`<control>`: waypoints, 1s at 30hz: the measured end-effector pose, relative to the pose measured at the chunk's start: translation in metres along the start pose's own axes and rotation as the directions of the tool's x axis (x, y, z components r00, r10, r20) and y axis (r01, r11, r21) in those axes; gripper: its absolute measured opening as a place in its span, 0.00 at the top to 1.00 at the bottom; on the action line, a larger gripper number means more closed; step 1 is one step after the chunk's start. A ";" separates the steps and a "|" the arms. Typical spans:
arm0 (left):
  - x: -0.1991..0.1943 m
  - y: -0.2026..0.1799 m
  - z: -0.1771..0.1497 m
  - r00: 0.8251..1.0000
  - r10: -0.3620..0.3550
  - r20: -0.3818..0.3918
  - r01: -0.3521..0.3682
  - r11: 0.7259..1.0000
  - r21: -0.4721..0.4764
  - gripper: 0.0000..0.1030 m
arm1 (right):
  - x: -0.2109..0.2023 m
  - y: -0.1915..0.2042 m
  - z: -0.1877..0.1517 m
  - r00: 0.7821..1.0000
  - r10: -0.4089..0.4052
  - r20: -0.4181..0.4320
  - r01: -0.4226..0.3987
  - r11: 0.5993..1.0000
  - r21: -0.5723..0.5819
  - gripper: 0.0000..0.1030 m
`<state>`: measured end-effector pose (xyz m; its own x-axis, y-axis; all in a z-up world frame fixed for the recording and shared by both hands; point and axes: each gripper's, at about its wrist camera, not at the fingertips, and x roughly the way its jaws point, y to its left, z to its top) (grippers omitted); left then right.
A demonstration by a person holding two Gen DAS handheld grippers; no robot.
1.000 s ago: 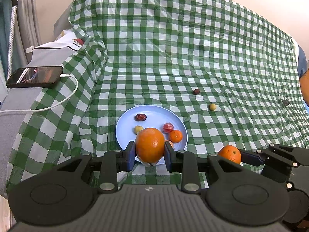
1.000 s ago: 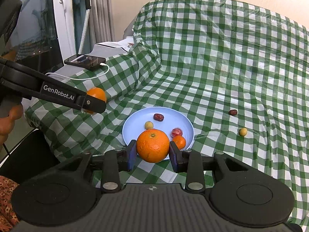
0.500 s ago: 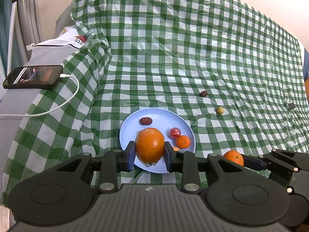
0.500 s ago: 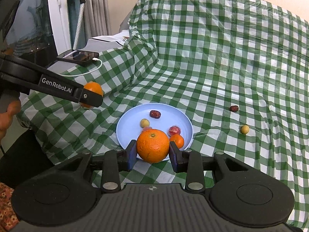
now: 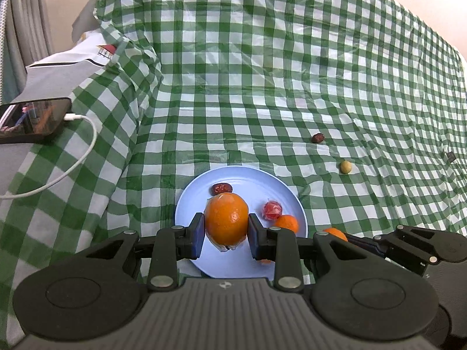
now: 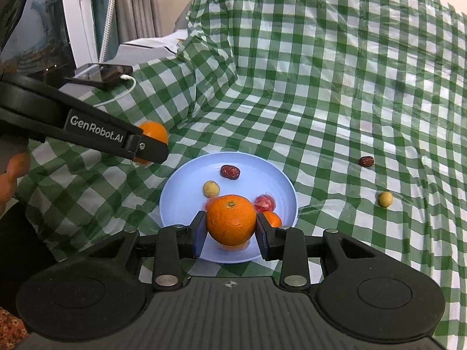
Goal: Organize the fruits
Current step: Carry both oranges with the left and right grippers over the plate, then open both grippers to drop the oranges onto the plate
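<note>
My left gripper [image 5: 225, 234] is shut on a large orange [image 5: 226, 222] and holds it over the near part of the light blue plate [image 5: 248, 179]. My right gripper [image 6: 230, 233] is shut on another large orange [image 6: 231, 219] over the plate's [image 6: 186, 180] near edge. On the plate lie a dark red date [image 6: 230, 171], a small yellow fruit [image 6: 211, 188], a red wrapped piece [image 6: 264, 203] and a small orange [image 5: 287, 223]. A second date [image 6: 366, 161] and a second yellow fruit [image 6: 385, 199] lie on the cloth to the right.
A green-and-white checked cloth [image 5: 262, 73] covers the surface and rises at the back. A phone [image 5: 32, 118] with a white cable [image 5: 73, 169] lies on the left. My left gripper's arm [image 6: 87, 128] crosses the right wrist view.
Both grippers have moved forward toward the plate, each still holding its orange. The plate and loose fruits have not moved.
</note>
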<state>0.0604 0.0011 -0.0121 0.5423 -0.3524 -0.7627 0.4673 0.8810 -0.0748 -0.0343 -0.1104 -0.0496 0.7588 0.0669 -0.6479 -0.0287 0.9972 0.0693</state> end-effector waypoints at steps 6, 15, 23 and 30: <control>0.031 0.001 0.008 0.999 0.010 -0.038 -0.010 1.000 0.013 0.67 | 0.029 -0.007 0.002 0.999 -0.003 -0.042 0.004 1.000 0.005 0.64; 0.078 0.003 0.010 0.993 0.034 -0.109 -0.031 0.999 0.033 0.67 | 0.066 -0.015 0.001 0.995 -0.004 -0.095 0.003 1.000 -0.006 0.64; 0.102 0.002 0.014 0.992 0.046 -0.120 -0.038 0.997 0.070 0.67 | 0.089 -0.015 0.005 0.992 0.006 -0.125 -0.011 0.999 -0.037 0.64; 0.086 0.001 0.019 0.999 0.042 -0.013 -0.041 0.996 0.083 0.01 | 0.091 -0.016 0.019 0.993 0.042 -0.108 -0.047 0.998 -0.049 0.29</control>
<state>0.1210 -0.0344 -0.0652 0.5524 -0.3109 -0.7734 0.5012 0.8653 0.0102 0.0479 -0.1208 -0.0951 0.6822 0.1115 -0.7226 -0.0963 0.9934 0.0625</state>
